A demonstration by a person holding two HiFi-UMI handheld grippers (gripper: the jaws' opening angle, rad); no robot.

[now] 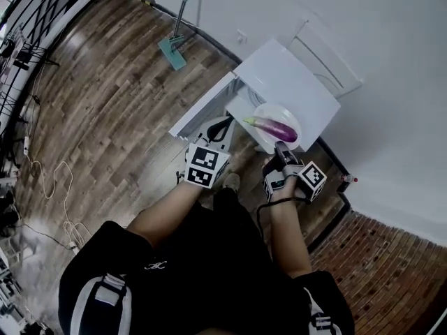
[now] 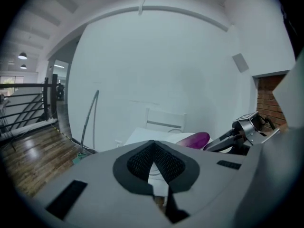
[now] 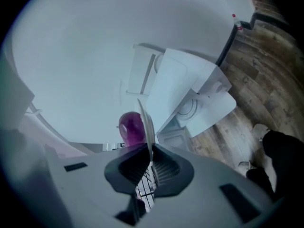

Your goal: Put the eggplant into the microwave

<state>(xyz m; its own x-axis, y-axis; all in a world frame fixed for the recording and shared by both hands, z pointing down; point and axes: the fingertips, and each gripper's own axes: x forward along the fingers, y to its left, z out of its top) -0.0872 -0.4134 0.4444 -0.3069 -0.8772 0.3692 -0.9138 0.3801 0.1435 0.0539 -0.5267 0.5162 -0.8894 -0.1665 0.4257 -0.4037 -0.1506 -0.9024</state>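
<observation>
right gripper [image 3: 151, 159]: clamped on plate [image 3: 147, 122] rim | eggplant [image 3: 131, 127]: on plate, just beyond jaws | left gripper [image 2: 153, 148]: closed, empty | microwave [image 1: 293, 82]: door open, ahead of jaws | progress: eggplant carried, not yet inside; placing and release remain

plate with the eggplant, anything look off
Nothing spilled or damaged. The plate is held only at its near rim by the right gripper, and the eggplant lies loose across it, stem near the edge.

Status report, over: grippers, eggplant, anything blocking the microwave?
Right gripper shut on plate rim; left gripper shut, empty. Eggplant on plate, not yet in microwave. Door open, nothing blocking.
</observation>
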